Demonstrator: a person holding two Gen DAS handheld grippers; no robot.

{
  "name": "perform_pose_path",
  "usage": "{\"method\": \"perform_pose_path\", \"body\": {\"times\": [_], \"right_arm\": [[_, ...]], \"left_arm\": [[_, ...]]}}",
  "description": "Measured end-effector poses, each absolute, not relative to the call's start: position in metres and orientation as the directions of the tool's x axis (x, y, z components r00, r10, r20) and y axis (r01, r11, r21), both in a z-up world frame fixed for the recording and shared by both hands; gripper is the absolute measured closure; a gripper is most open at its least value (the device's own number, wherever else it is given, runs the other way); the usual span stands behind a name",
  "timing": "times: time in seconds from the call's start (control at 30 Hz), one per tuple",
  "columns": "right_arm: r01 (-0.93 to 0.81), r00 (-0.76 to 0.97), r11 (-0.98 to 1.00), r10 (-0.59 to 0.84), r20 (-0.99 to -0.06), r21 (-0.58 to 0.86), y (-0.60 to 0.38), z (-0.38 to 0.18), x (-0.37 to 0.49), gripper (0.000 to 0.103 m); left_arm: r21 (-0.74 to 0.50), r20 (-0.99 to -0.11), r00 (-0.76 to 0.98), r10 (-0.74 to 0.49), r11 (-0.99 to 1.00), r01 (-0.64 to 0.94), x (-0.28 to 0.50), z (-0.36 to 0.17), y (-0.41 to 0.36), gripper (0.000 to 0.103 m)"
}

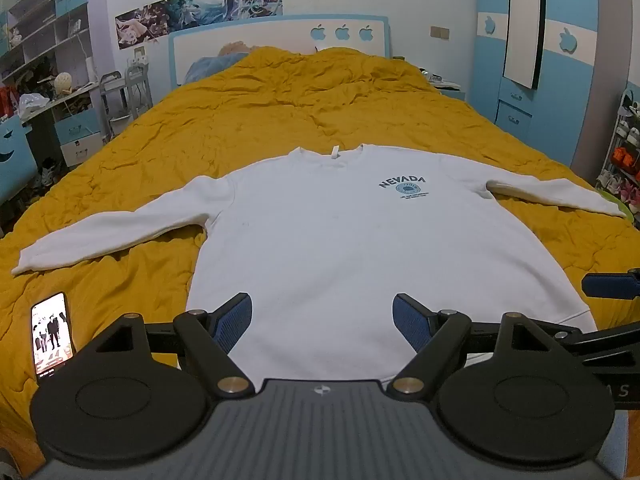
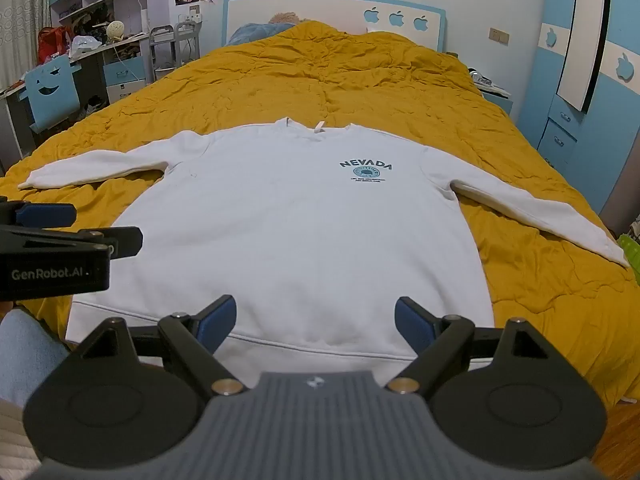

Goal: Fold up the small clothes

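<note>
Clearly nothing is folded yet: the white sweatshirt (image 1: 320, 240) lies flat and face up on the yellow quilt (image 1: 280, 112), print showing, both sleeves spread out to the sides. Taking the sweatshirt as the landmark, the left gripper (image 1: 322, 322) hovers over its hem toward one side, and the right gripper (image 2: 316, 322) hovers over the hem nearer the other side; both have their jaws spread wide with nothing between them, and neither seems to touch the cloth. A phone (image 1: 52, 336) lies on the quilt just beside the sweatshirt's lower corner, below the sleeve (image 1: 108, 236) on that side. The sweatshirt's long axis runs from hem to collar (image 1: 328, 152), with the collar pointing away from the grippers toward the headboard (image 1: 280, 40), and the sleeves run crosswise, slanting slightly back toward the hem. A good start is probably to bring one sleeve in across the chest: pinch the cuff (image 2: 34, 178) and the shoulder seam, taking both layers of cloth, lift only a little so the body does not drag, and lay the sleeve straight. Keeping the fold lines parallel to that hem-to-collar axis should give a neat, even packet.
</note>
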State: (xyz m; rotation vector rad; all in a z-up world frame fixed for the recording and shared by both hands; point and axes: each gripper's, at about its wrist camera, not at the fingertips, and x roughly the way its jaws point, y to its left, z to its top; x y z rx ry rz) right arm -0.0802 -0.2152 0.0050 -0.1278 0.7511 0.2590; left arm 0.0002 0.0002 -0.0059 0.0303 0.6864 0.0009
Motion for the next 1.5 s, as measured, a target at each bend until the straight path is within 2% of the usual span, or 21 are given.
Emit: {"method": "perform_pose_path", "body": {"times": [1.23, 1.5], "right_arm": [[-0.279, 0.698, 0.960, 0.188, -0.691, -0.021, -0.2157, 0.0050, -0.0814, 0.021], [-0.285, 0.696, 0.958, 0.194, -0.692, -0.019, -0.2163, 0.0071, -0.0805, 0.021]], "left_arm": [[0.028, -0.640, 0.768, 0.012, 1.000, 0.008, 0.0002, -0.0060, -0.0011, 0.009], [-0.011, -0.646, 0.763, -0.031, 0.999, 0.032, 0.0049, -0.0083, 0.0035, 0.011]]}}
